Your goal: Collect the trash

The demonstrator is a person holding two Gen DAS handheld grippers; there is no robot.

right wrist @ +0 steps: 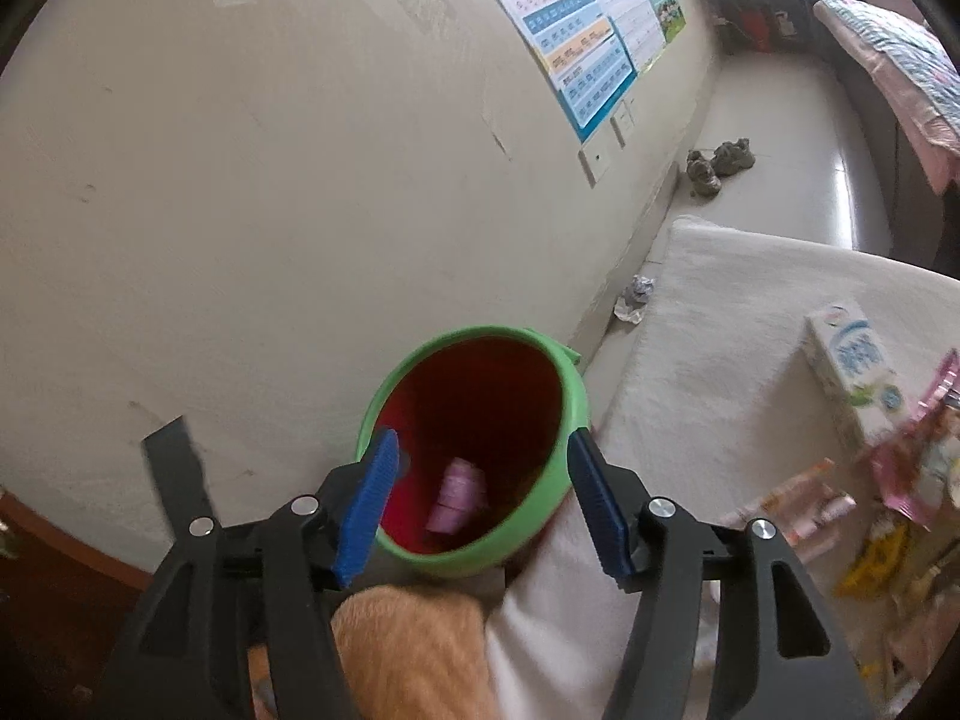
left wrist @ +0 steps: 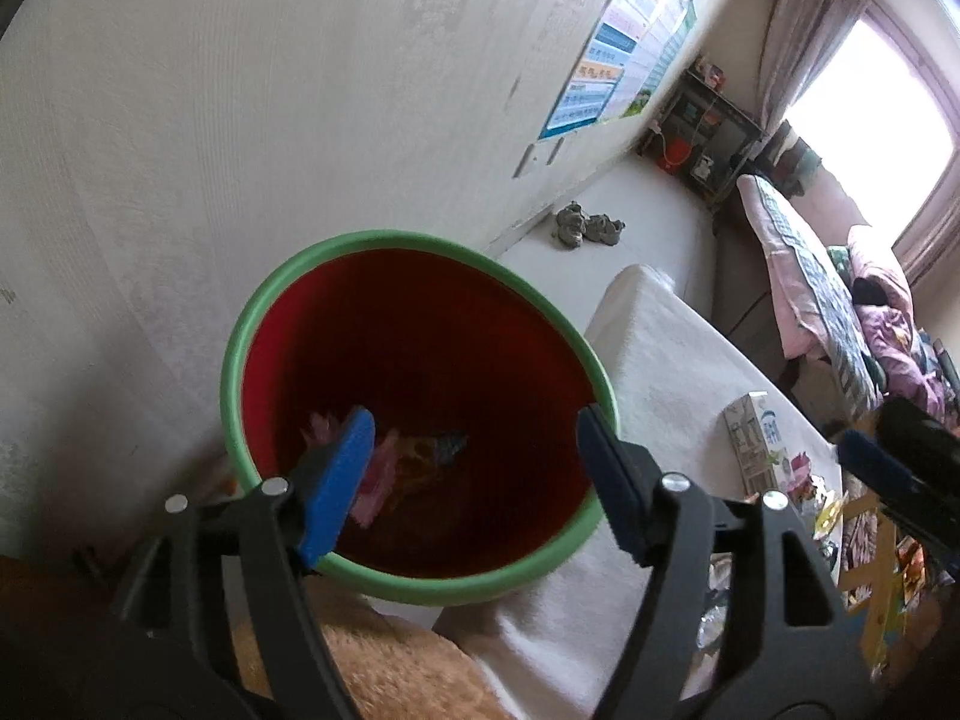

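Left wrist view first: the left gripper (left wrist: 474, 468) hangs right over the red bin (left wrist: 420, 534) with the green rim, jaws spread apart and nothing between the blue pads. Down inside the bin lie a pink wrapper (left wrist: 375, 480) and a darker, yellowish wrapper (left wrist: 432, 450). Just right of the bin, the white cloth-covered table (left wrist: 648, 348) carries a milk carton (left wrist: 753, 444) standing upright, and beyond that carton a jumble of colourful wrappers (left wrist: 864, 534). The right gripper's blue pad (left wrist: 870, 462) pokes in over that jumble. Behind the bin, against the wall, a pair of grey shoes (left wrist: 585, 227) sits on the floor.

Over to the right wrist view: the right gripper (right wrist: 483, 504) also points at the bin (right wrist: 468, 552), jaws parted, empty. A pink wrapper (right wrist: 456, 495) rests in the bin's bottom. Right of the bin the carton (right wrist: 852, 372) stands on the table (right wrist: 708, 360), pink packets (right wrist: 924, 450) beside it. A crumpled paper (right wrist: 635, 297) lies on the floor behind the bin, near the wall.
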